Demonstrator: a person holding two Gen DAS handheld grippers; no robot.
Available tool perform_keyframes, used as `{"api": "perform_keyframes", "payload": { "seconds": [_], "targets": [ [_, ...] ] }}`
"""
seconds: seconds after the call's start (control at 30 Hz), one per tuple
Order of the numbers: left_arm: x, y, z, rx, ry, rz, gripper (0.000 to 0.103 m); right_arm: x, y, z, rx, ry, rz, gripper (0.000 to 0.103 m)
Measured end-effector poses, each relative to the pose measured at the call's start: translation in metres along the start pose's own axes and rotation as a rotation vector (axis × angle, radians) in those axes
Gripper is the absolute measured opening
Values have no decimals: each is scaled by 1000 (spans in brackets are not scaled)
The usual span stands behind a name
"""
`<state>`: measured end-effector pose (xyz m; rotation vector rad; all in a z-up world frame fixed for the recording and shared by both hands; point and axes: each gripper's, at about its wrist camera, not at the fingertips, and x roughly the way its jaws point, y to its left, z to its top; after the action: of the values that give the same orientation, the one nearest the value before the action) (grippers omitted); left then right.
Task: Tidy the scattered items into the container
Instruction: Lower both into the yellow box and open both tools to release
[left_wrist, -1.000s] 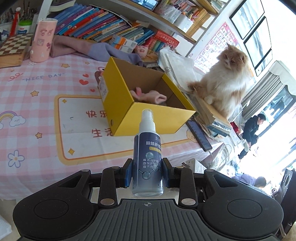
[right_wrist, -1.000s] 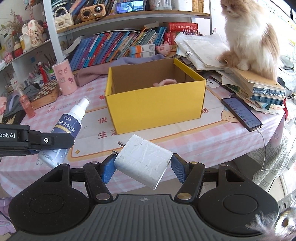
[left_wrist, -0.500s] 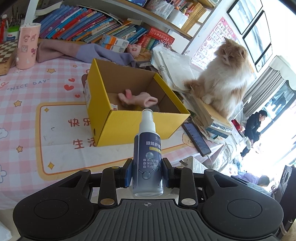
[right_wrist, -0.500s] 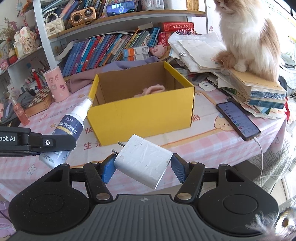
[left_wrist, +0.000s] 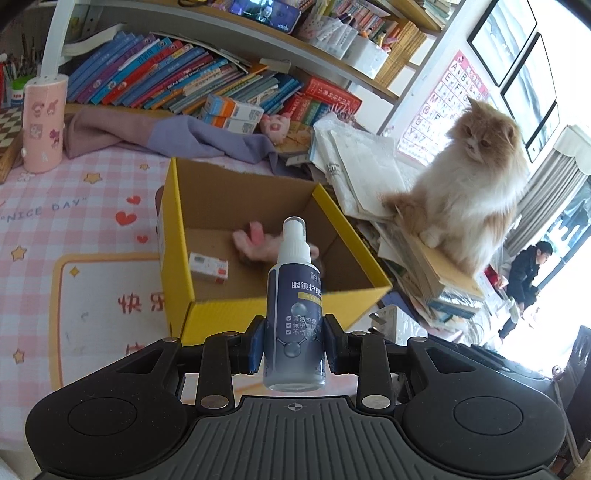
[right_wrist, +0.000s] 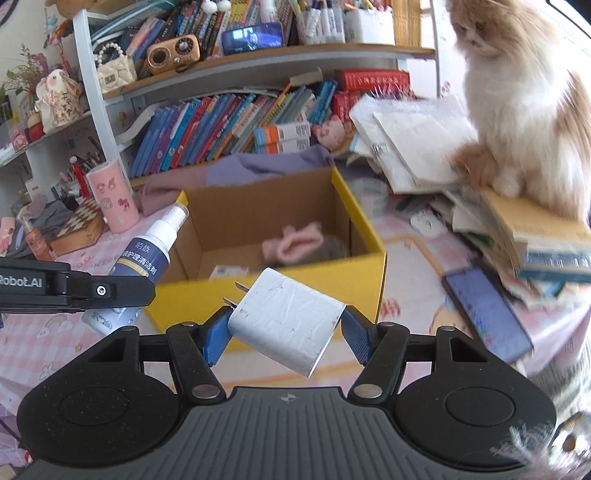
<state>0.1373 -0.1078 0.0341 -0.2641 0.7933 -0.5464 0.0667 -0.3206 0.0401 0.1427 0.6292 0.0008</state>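
1. Left gripper (left_wrist: 293, 349): jaws nearly closed, pads clamped on the lower body of the spray bottle (left_wrist: 294, 314), which stands upright w/ the nozzle up. Prob light, hard plastic and a bit slick, so gripping low on the round body looks right, not the thin neck.
2. Right gripper (right_wrist: 284, 332): jaws about halfway, pinching the white charger plug (right_wrist: 286, 319) on its two flat sides, prongs pointing up-left, body tilted. Rigid, light, smooth shell; flat faces are the best spot imo.
3. Both items hang just short of the yellow box (right_wrist: 266, 295), near its front wall.
4. Inside already: pink soft thing (right_wrist: 295, 242) and a small carton (left_wrist: 208, 266).
5. Cat (right_wrist: 524, 96) sits on the book pile beside the box, could swat.
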Motion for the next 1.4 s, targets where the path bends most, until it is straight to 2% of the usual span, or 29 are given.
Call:
{"api": "perform_keyframes", "payload": {
  "seconds": [0.27,0.43,0.6,0.73,1.03,1.13,1.27,1.4],
  "targets": [
    [42,-7,28,34,-29,116,31,42,-24,48,-64,-53,47,62],
    [74,-4,31,70,5,192,31,82,-26,66,-142,-20,81,62],
    [93,-2,24,88,51,249,31,118,-19,61,-240,83,130,62],
    [97,-5,19,122,54,283,32,134,-19,52,-254,151,161,62],
    [100,-15,15,149,44,326,30,142,-18,51,-305,153,163,62],
    [91,-19,15,152,3,327,34,142,-18,51,-306,150,164,63],
    [71,-23,14,137,-65,344,60,140,-18,52,-297,144,187,64],
    [44,-22,9,95,-128,361,68,136,-14,54,-288,121,199,65]
  ]
}}
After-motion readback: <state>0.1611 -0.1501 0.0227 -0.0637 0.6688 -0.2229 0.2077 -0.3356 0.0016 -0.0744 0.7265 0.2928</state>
